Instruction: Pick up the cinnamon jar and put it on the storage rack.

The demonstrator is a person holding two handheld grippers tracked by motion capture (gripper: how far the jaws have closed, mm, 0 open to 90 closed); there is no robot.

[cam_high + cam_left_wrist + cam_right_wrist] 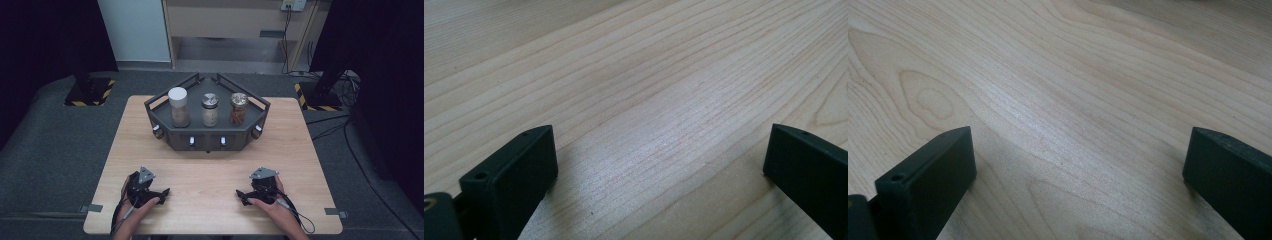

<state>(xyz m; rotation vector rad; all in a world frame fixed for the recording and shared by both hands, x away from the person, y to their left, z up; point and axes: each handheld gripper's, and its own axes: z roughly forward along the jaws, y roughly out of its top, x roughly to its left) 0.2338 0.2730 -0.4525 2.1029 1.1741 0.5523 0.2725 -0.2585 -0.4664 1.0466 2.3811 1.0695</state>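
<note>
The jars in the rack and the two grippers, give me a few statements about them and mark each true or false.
1. Three jars stand in the dark rack. True.
2. The white-lidded jar is the rightmost of the three. False: it is the leftmost; the jar with brown contents is rightmost.
3. The left gripper is open above bare wood. True.
4. The right gripper is shut on a jar. False: its jaws are apart with nothing between them.
5. Both grippers are inside the rack. False: both sit near the front edge of the table.
</note>
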